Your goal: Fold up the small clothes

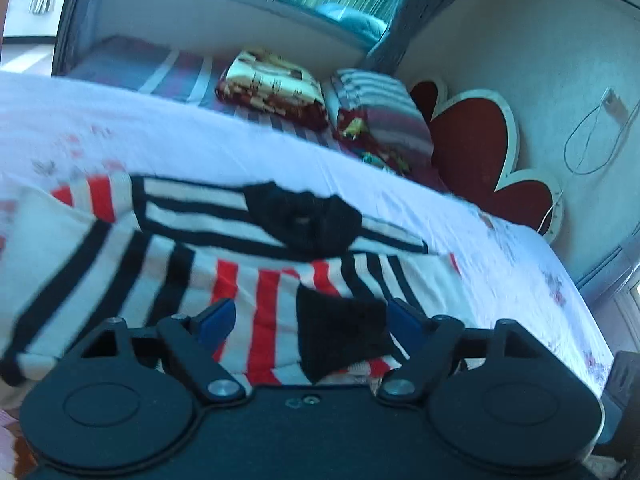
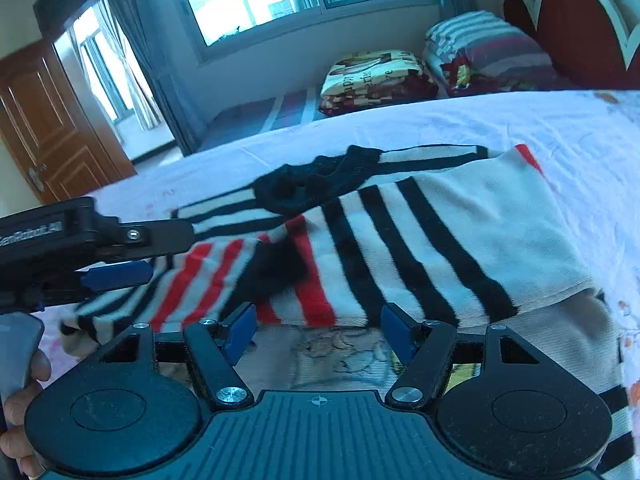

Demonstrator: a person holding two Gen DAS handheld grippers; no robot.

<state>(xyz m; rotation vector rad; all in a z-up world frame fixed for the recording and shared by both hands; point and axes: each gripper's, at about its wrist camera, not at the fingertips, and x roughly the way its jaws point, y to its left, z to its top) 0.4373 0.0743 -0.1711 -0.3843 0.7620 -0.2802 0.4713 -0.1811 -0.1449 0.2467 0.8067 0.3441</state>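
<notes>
A small white sweater (image 1: 120,240) with black and red stripes lies partly folded on the bed, its black collar (image 1: 304,216) at the far side. My left gripper (image 1: 310,320) hovers open just over the near part of it, above a black cuff (image 1: 340,336); the pads do not press on the cloth. In the right wrist view the same sweater (image 2: 460,216) is spread ahead, collar (image 2: 316,184) towards the back. My right gripper (image 2: 320,334) stands open at its near edge, over a pale printed cloth (image 2: 340,356). The left gripper (image 2: 116,276) reaches in from the left.
The bed sheet (image 1: 280,148) is white with small pink flowers. Behind it lie a folded patterned blanket (image 2: 372,76), a striped pillow (image 2: 488,48) and a red heart-shaped headboard (image 1: 472,136). A window and a wooden door (image 2: 48,120) are further back. A hand (image 2: 16,400) grips the left handle.
</notes>
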